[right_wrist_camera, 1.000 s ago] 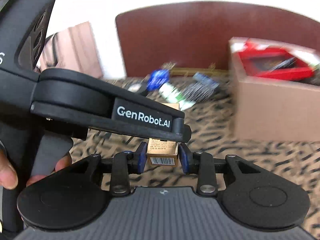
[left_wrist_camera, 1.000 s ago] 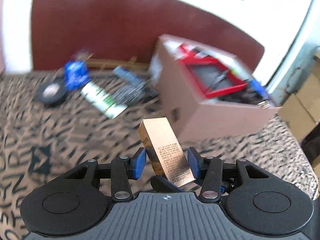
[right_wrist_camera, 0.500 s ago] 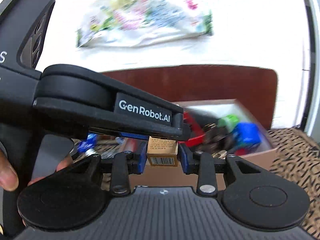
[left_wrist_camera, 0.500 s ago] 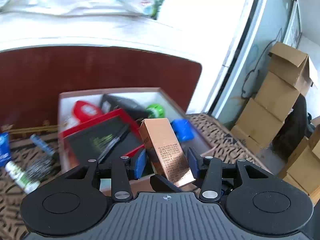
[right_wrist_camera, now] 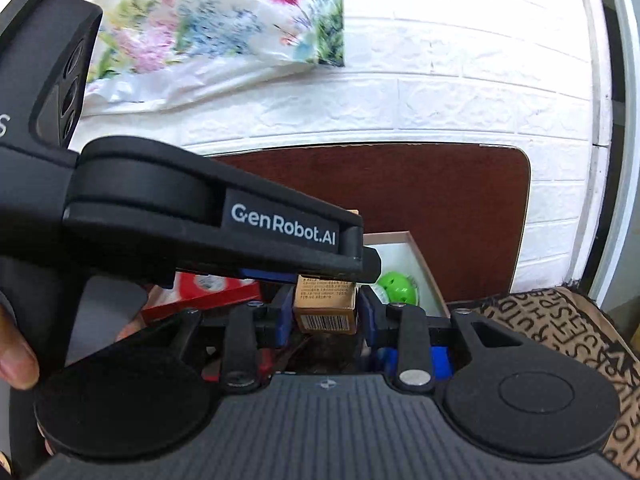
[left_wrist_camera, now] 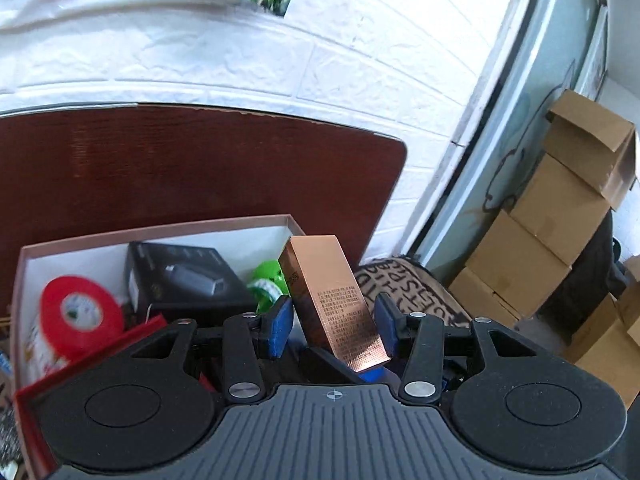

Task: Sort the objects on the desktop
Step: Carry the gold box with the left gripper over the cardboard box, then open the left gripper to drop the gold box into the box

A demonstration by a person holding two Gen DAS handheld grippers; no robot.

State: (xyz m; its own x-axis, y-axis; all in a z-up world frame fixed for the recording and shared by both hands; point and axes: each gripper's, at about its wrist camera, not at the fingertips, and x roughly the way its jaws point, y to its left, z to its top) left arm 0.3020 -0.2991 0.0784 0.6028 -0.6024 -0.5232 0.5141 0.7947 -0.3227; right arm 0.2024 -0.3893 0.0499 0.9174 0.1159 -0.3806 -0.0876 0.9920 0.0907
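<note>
Left wrist view: the left gripper (left_wrist_camera: pixel 334 326) clamps a tilted copper carton (left_wrist_camera: pixel 330 300) above the storage box (left_wrist_camera: pixel 160 230) – already crowded. Right wrist view: the right gripper (right_wrist_camera: pixel 325 314) pinches a barcoded carton (right_wrist_camera: pixel 326 307) over that box – both await release

One open storage box (left_wrist_camera: pixel 160 229) holds one red tape roll (left_wrist_camera: pixel 80 314), one black carton (left_wrist_camera: pixel 184 280), one green ball (left_wrist_camera: pixel 269 280); two tools each grip one small carton: copper (left_wrist_camera: pixel 332 304), tan (right_wrist_camera: pixel 325 304).
</note>
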